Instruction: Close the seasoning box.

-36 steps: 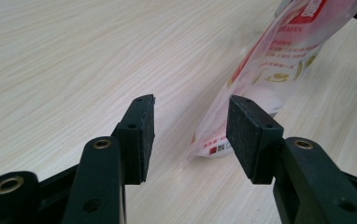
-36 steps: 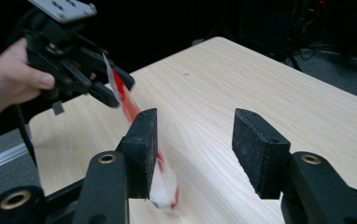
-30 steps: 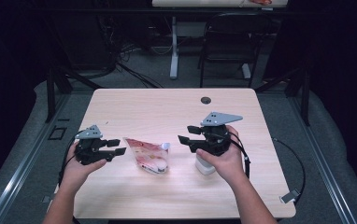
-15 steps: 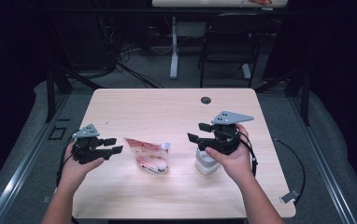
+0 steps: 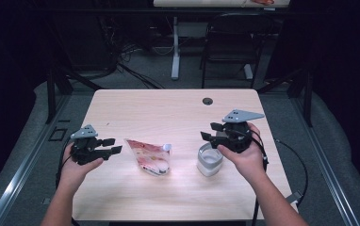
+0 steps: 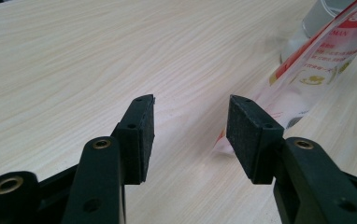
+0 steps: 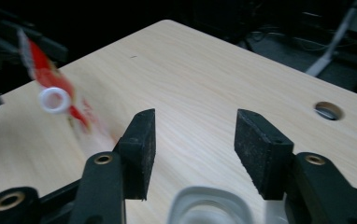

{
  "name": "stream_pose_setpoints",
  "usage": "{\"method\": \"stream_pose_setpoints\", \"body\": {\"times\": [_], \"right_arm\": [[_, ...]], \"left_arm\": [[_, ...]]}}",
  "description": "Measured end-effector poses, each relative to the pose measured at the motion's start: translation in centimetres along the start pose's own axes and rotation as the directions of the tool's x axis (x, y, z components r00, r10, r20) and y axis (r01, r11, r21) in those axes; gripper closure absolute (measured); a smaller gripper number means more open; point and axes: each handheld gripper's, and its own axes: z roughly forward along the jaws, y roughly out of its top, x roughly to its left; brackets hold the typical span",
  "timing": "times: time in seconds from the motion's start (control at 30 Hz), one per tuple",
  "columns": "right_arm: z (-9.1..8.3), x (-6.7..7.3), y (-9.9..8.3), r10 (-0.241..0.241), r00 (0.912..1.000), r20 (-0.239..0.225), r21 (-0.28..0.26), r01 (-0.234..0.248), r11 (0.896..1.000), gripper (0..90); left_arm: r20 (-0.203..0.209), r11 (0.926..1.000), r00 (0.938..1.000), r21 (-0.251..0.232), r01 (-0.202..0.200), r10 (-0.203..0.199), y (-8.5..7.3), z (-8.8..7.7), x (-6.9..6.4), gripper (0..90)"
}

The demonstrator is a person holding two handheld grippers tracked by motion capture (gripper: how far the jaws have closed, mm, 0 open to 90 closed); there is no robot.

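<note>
The red-and-clear pouch (image 6: 321, 60) carried white and red print (partial letters "MAN" and some Japanese characters), too cropped to read fully.

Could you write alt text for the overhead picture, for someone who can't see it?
A person at a wooden table holds an open left gripper and an open right gripper; between them lie a red-printed pouch and a clear container.
</note>
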Motion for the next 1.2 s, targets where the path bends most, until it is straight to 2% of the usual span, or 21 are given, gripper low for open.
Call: {"method": "stream_pose_setpoints", "body": {"times": [0.17,0.3,0.43,0.57,0.67,0.7,0.83,1.1,1.2], "right_arm": [[-1.0,-2.0,-0.6,0.052,0.9974,0.050,0.005,-0.052,0.999,55.0],[-1.9,-3.6,-1.2,0.098,0.9929,0.068,-0.004,-0.097,0.995,61.2],[-2.4,-4.6,-1.6,0.128,0.9891,0.073,-0.013,-0.127,0.992,71.0],[-2.8,-5.2,-1.9,0.138,0.9860,0.093,-0.023,-0.137,0.990,76.4],[-2.9,-5.5,-2.1,0.146,0.9835,0.106,-0.024,-0.145,0.989,84.6],[-2.9,-5.6,-2.2,0.149,0.9813,0.122,-0.021,-0.148,0.989,90.0],[-2.7,-5.9,-2.5,0.153,0.9789,0.135,0.003,-0.155,0.988,90.0],[-2.4,-6.7,-3.3,0.172,0.9719,0.160,0.021,-0.178,0.984,90.0],[-2.3,-6.9,-3.6,0.179,0.9696,0.167,0.022,-0.185,0.982,90.0]], "left_arm": [[-0.004,1.0000,1.0000,-0.007,0.004,-0.004,0.0,-0.1,0.1,51.7],[-0.005,1.0000,1.0000,-0.009,0.004,-0.005,-0.1,-0.1,0.2,51.6],[0.000,0.9998,0.9999,-0.014,0.014,-0.014,0.0,-0.4,0.3,51.5],[-0.001,0.9994,0.9998,-0.030,0.019,-0.019,0.0,-0.8,0.5,51.4],[-0.006,0.9993,0.9997,-0.026,0.025,-0.026,-0.1,-0.8,0.5,51.4],[-0.007,0.9993,0.9996,-0.028,0.026,-0.026,-0.1,-0.7,0.6,51.4],[-0.003,0.9993,0.9996,-0.026,0.028,-0.028,-0.1,-0.7,0.5,51.3],[-0.008,0.9994,0.9996,-0.021,0.028,-0.028,-0.1,-0.6,0.6,51.2],[0.004,0.9991,0.9995,-0.027,0.032,-0.031,-0.1,-0.6,0.5,51.2]]}}
